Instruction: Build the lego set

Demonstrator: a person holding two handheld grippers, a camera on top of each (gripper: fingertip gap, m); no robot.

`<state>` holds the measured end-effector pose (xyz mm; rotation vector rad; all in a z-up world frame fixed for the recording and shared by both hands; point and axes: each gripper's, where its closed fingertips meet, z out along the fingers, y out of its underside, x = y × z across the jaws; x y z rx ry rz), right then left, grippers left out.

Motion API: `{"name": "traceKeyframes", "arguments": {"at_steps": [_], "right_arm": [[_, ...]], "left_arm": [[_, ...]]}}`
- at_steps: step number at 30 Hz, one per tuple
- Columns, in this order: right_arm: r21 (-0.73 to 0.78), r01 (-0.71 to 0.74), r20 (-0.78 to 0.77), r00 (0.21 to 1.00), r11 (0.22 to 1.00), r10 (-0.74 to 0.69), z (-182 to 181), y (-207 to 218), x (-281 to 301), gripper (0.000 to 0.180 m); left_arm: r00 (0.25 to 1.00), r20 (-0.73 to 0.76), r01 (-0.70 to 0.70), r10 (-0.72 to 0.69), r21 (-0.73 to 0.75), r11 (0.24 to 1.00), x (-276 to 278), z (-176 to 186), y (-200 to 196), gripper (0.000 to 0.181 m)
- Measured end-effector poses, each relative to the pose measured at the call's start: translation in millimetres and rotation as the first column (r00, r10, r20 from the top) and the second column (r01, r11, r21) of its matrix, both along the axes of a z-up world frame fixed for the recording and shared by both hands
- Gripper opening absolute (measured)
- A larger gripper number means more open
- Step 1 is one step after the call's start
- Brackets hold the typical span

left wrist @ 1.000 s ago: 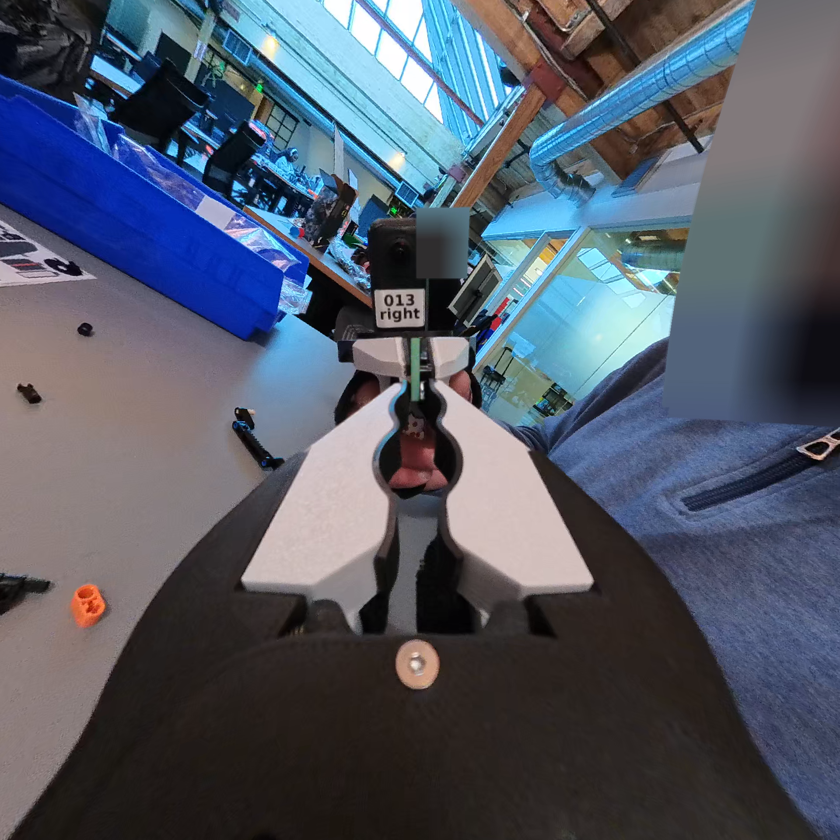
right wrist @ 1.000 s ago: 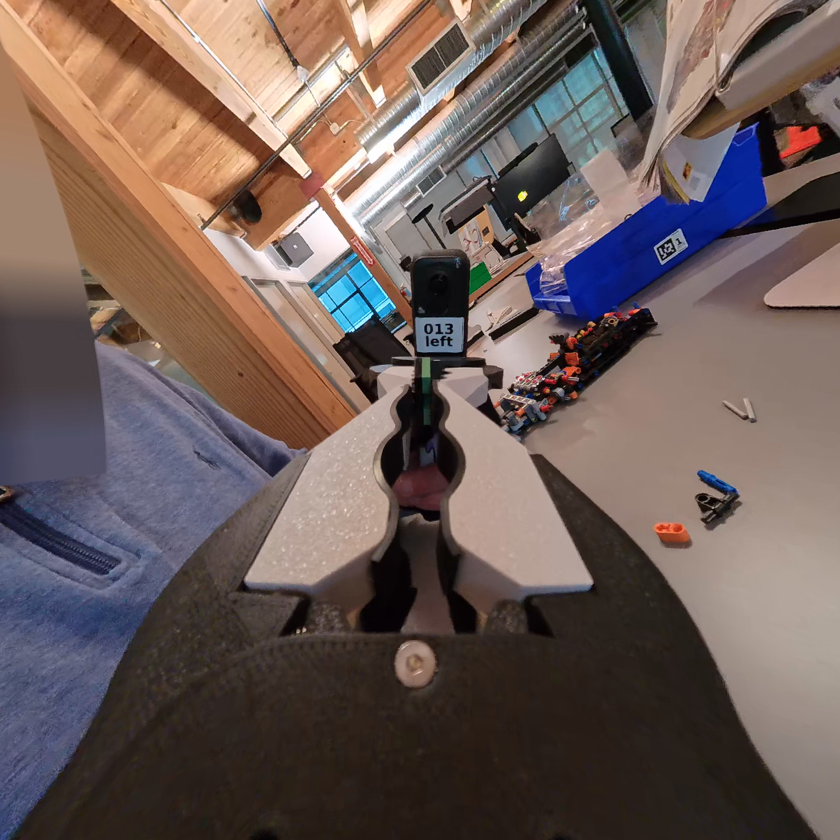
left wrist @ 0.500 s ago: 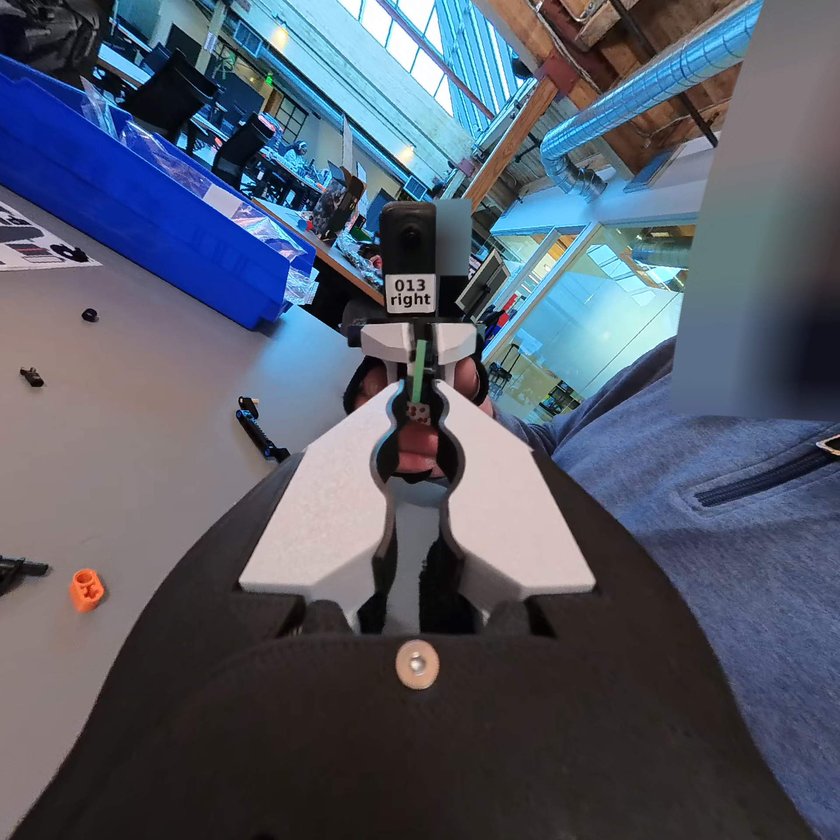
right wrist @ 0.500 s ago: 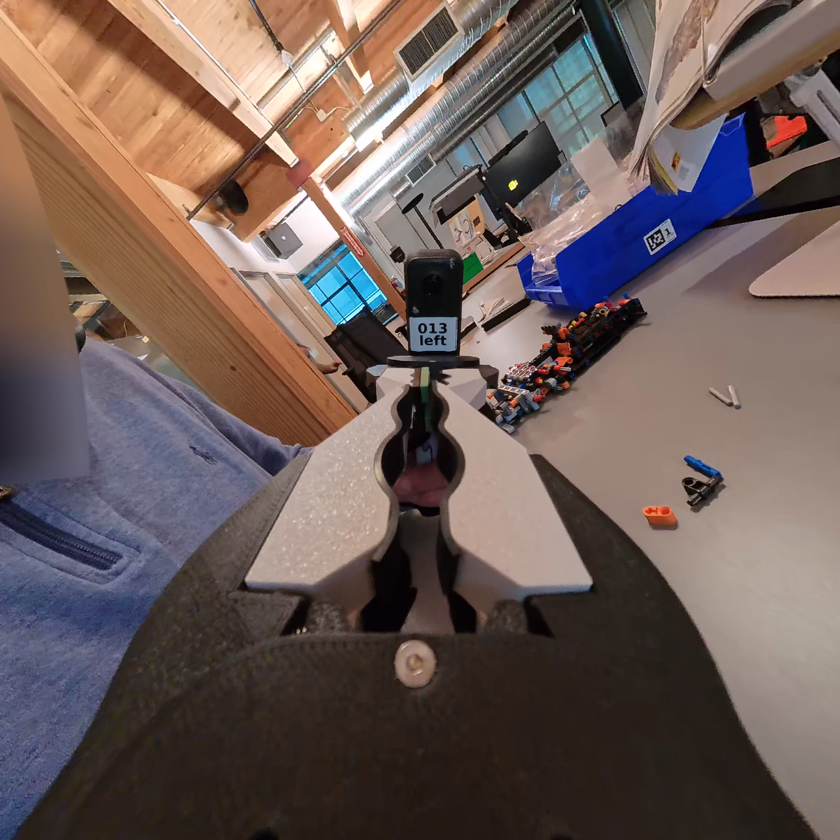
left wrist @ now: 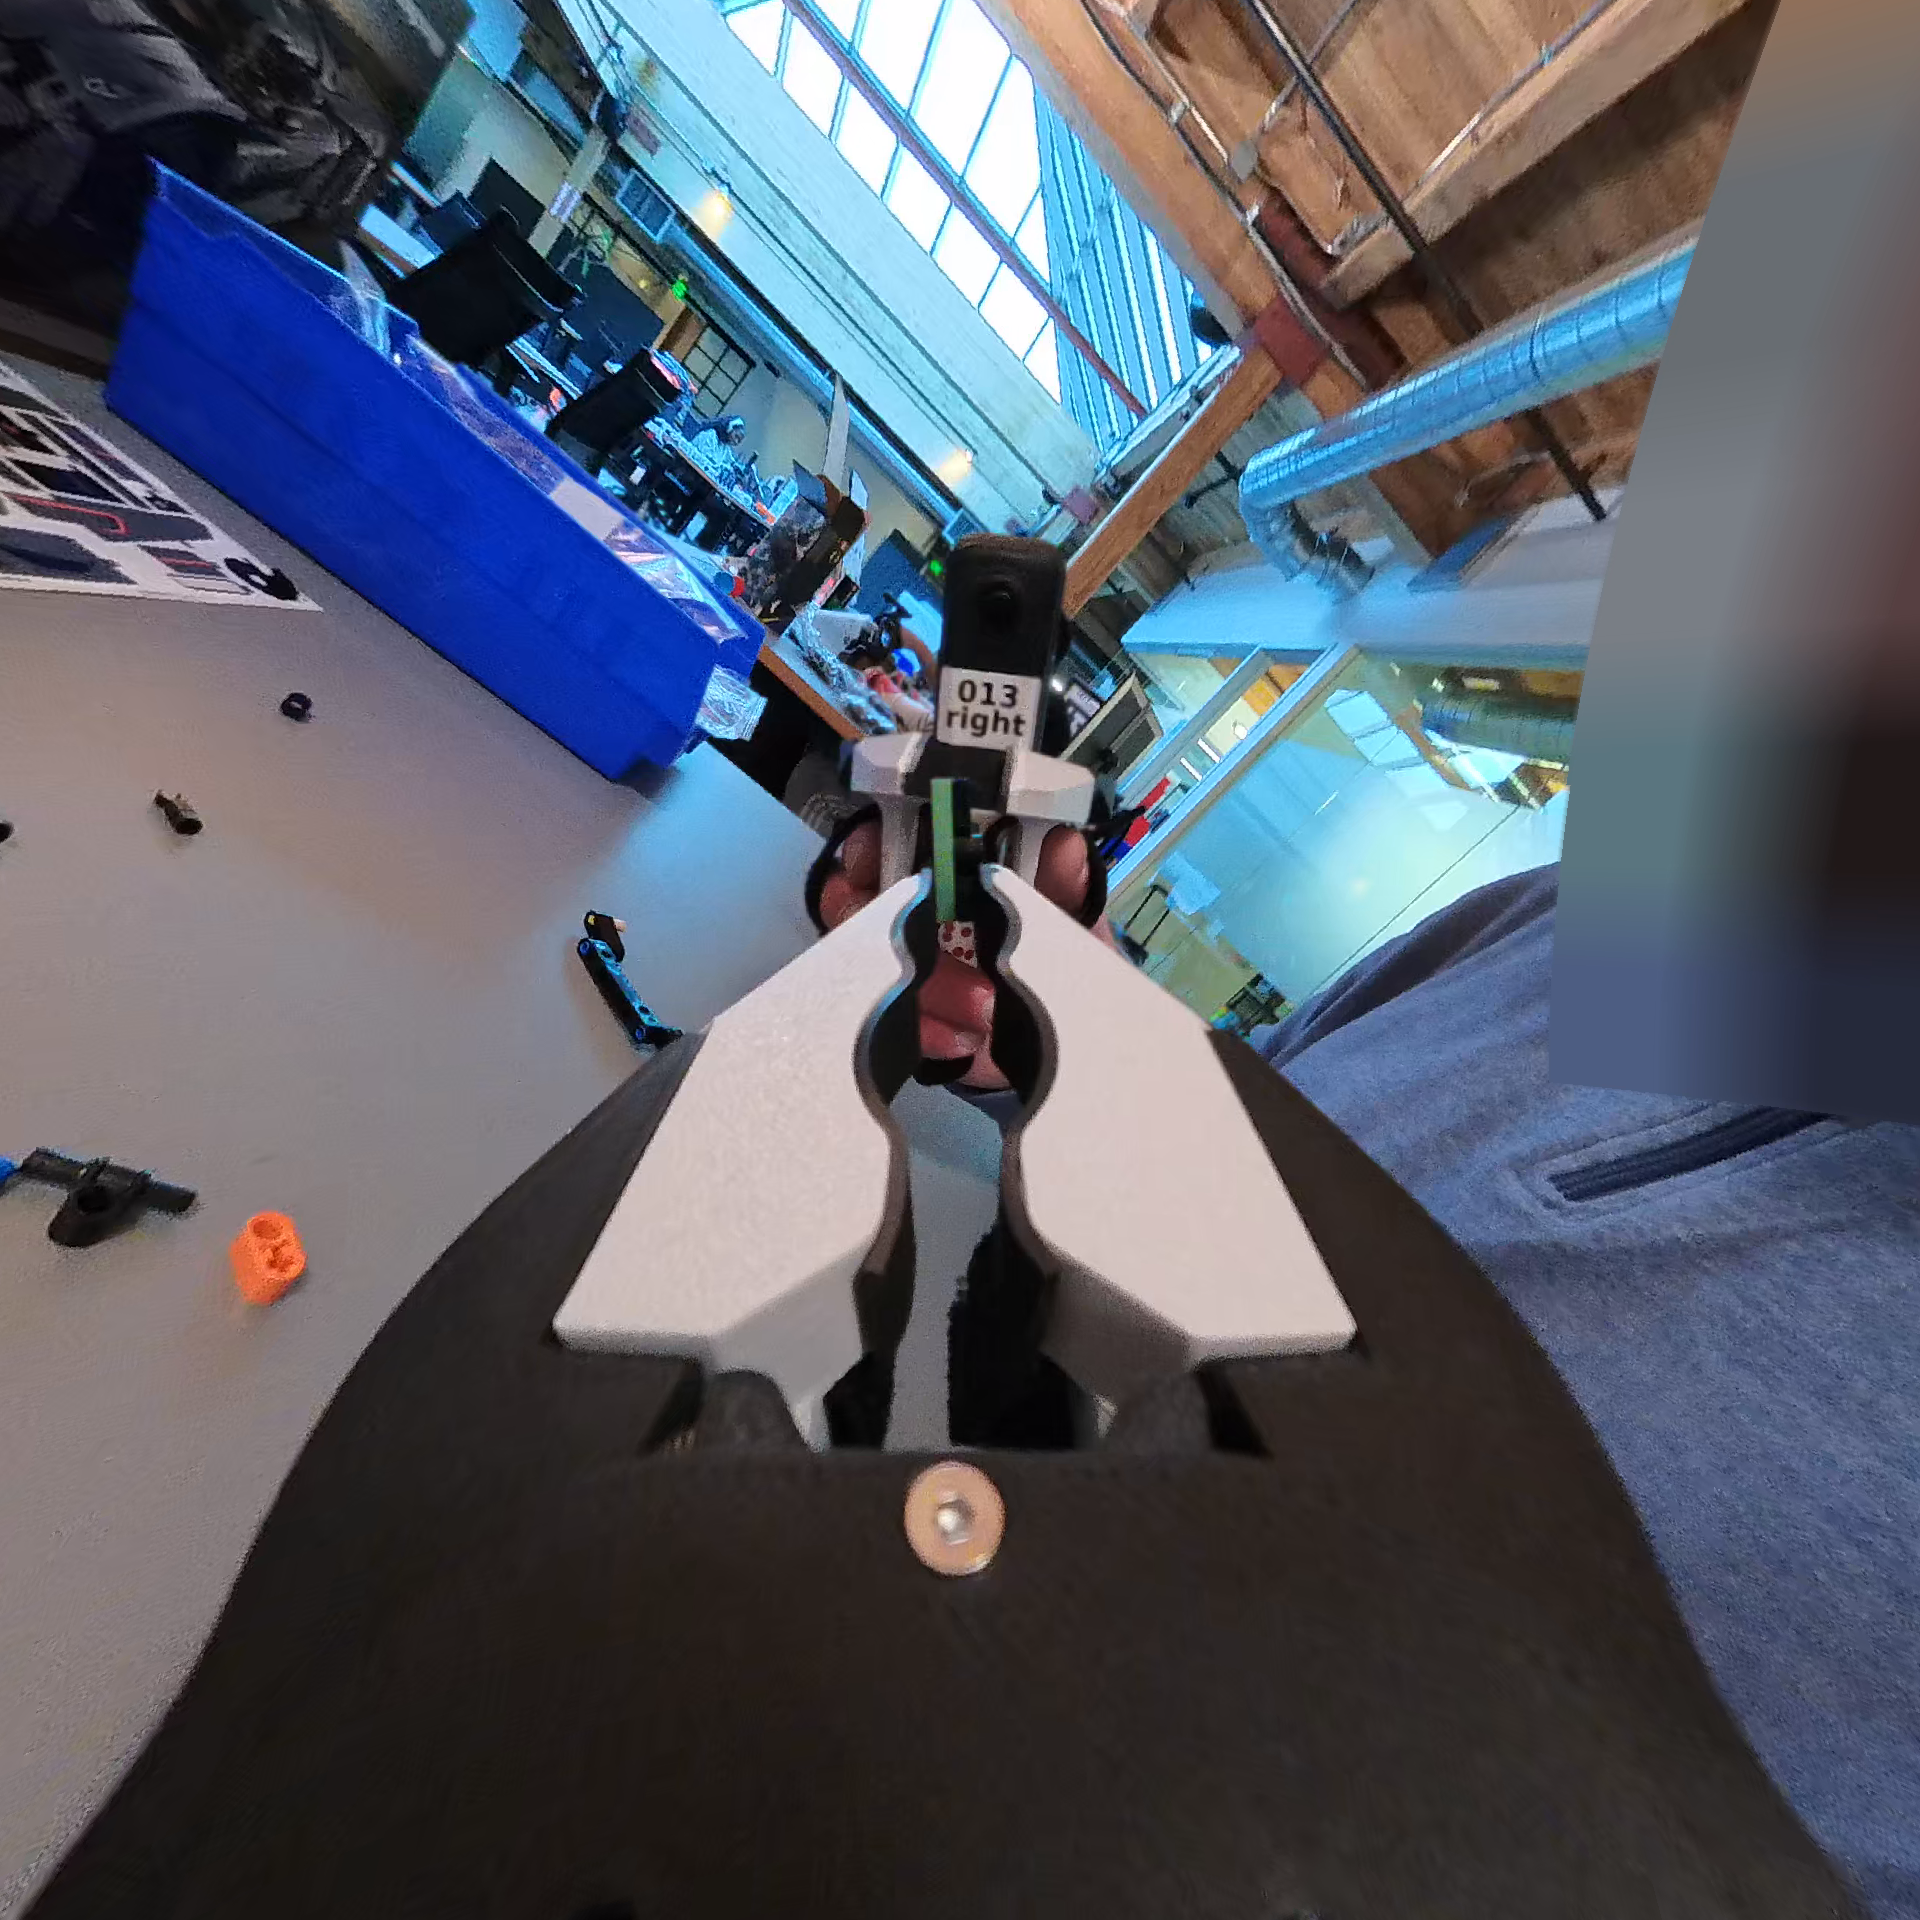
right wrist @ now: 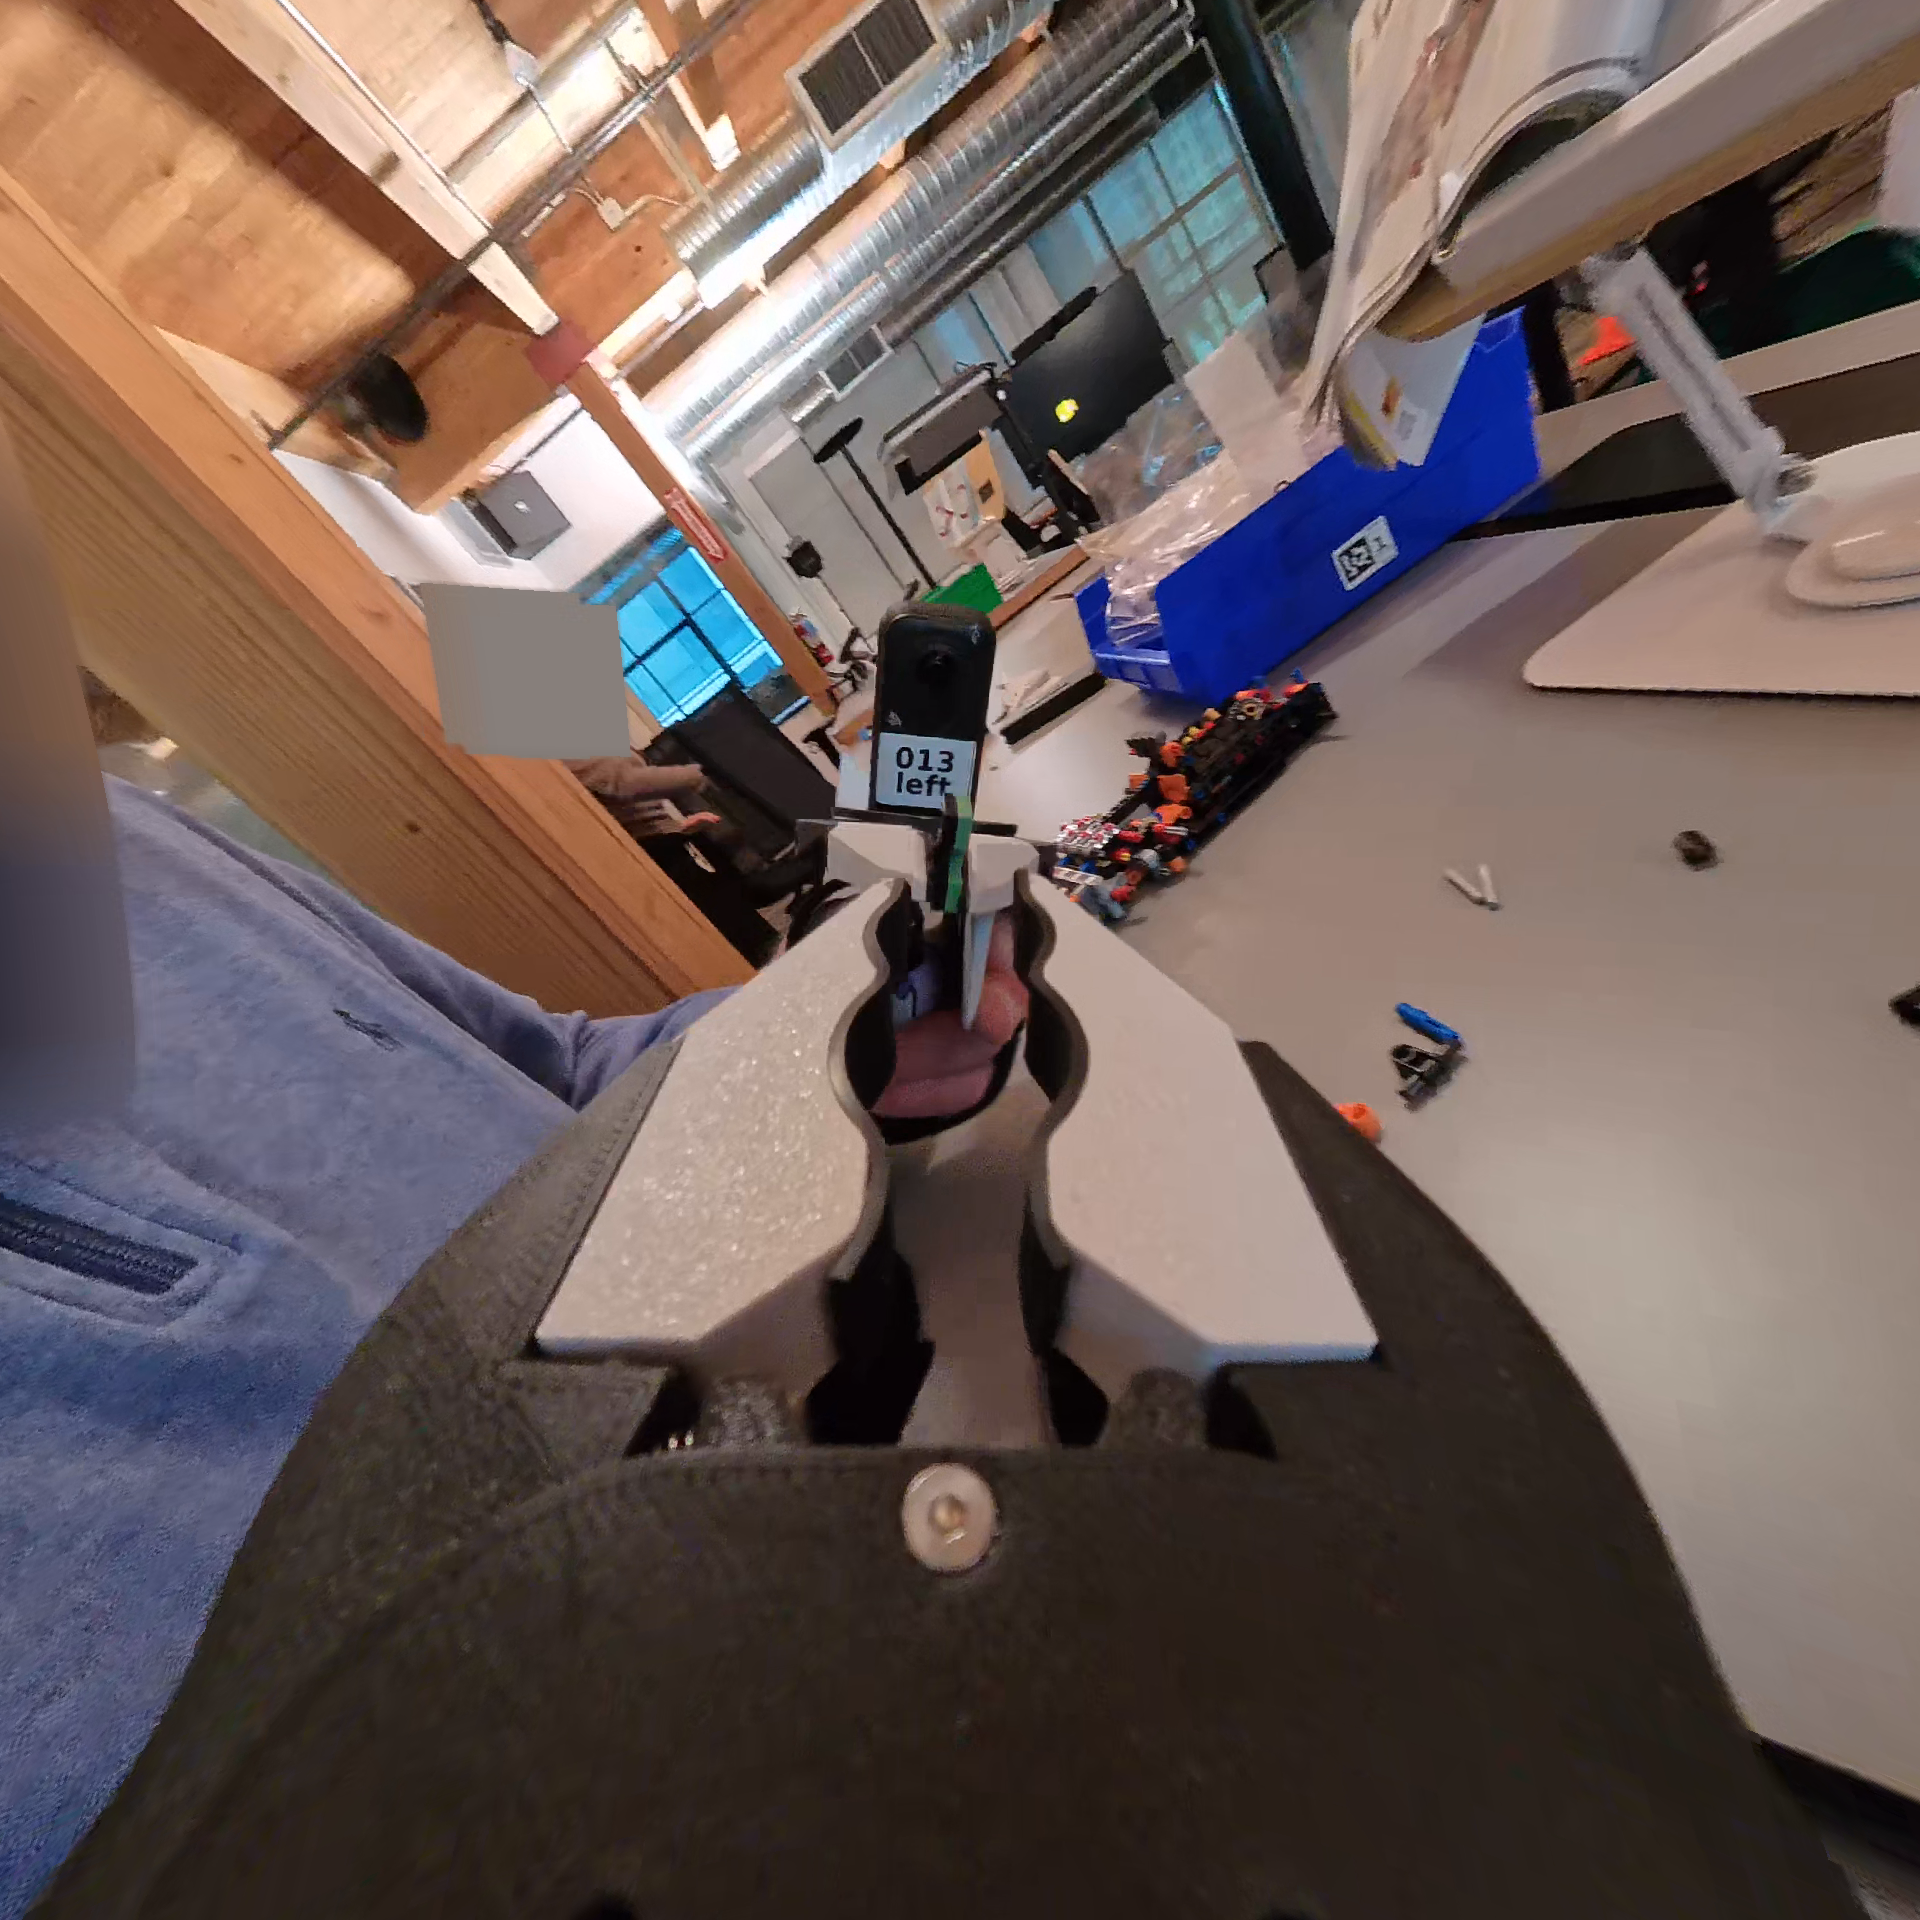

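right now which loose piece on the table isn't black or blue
The orange connector, lying beside the black pin piece. It is the only orange loose piece; the other scattered bits are black, blue or pale grey.

blue bin (left wrist: 416, 499), silver duct (left wrist: 1455, 405), monitor (right wrist: 1091, 364)

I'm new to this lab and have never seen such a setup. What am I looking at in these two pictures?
There is no robot here. A person in a blue top holds a hand-held gripper in each hand, and each one carries a camera looking along its two grey fingers. One picture is from the left hand-held gripper, the other from the right hand-held gripper. They face each other over a grey table. A thin green piece sits between their tips; I cannot tell which one grips it. On the table lie an orange piece, small black pieces, a blue bin and a partly built model.
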<state>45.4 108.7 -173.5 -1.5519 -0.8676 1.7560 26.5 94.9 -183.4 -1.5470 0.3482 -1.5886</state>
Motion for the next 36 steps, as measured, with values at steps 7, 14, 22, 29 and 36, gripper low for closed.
{"name": "traceKeyframes", "arguments": {"at_steps": [7, 14, 22, 29, 36], "right_arm": [[0.056, 0.051, 0.059, 0.997, 0.997, -0.054, -6.4, 4.9, 15.0, 0.017], [0.181, 0.135, 0.169, 0.971, 0.974, -0.166, -17.2, 17.8, 40.7, 0.017], [0.351, 0.198, 0.404, 0.850, 0.915, -0.338, -51.9, 24.9, 98.4, 0.018], [0.345, 0.016, 0.646, 0.722, 0.939, -0.249, -112.1, -16.1, 110.3, 0.015], [0.410, -0.092, 0.762, 0.581, 0.907, -0.286, -151.5, -29.4, 106.7, 0.017]], "left_arm": [[1.000, 0.021, -0.008, 0.009, -0.022, 1.000, -3.7, -0.8, 1.8, 0.003], [0.998, -0.021, -0.056, 0.055, -0.043, 0.998, -12.8, -8.5, 2.6, 0.004], [0.989, -0.092, -0.117, 0.112, -0.044, 0.992, -29.1, -16.5, -5.0, 0.004], [0.984, -0.128, -0.134, 0.127, -0.047, 0.990, -37.3, -21.4, -16.6, 0.004], [0.986, -0.127, -0.117, 0.107, -0.075, 0.990, -34.0, -31.2, -26.1, 0.003]]}}
